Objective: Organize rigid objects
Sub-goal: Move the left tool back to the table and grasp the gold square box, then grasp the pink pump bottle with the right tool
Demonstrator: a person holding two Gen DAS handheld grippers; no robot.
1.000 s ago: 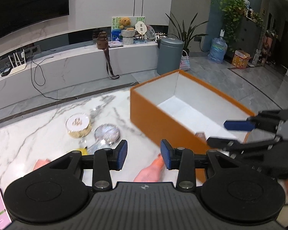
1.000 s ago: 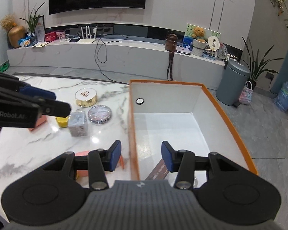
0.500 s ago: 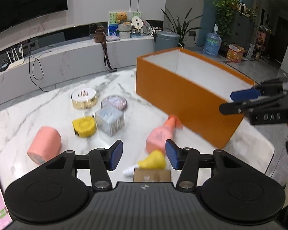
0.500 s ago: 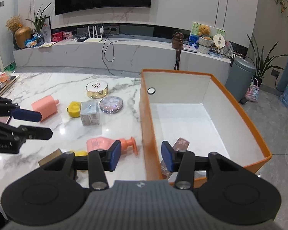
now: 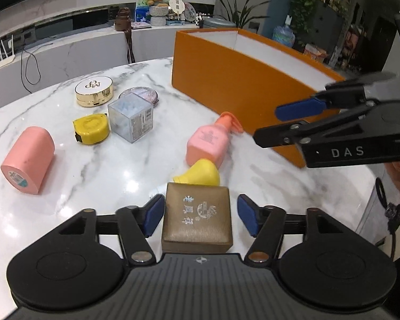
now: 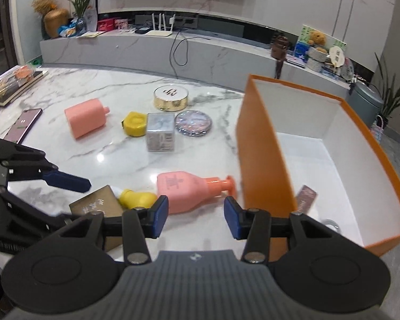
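A brown square gift box [image 5: 197,216] with silver print lies on the marble table [image 5: 98,165]. My left gripper [image 5: 200,216] straddles it with its jaws opening and the pads clear of the box's sides. A yellow object [image 5: 200,173] and a pink pump bottle [image 5: 208,141] lie just beyond. My right gripper [image 6: 196,216] hovers over the pink pump bottle [image 6: 184,189], pads apart and gripping nothing. The orange box [image 6: 264,146] stands to its right, a small brown item [image 6: 305,197] on its white floor.
Farther back lie a pink container [image 5: 26,160], a yellow tape measure [image 5: 92,129], a clear cube [image 5: 132,121], a gold round case [image 5: 94,90] and a flat round compact [image 5: 142,94]. A phone [image 6: 24,125] sits near the table's left edge.
My left gripper has come down from the orange box to the brown gift box and its jaws have widened. My right gripper has swung left from above the orange box to the pink pump bottle.
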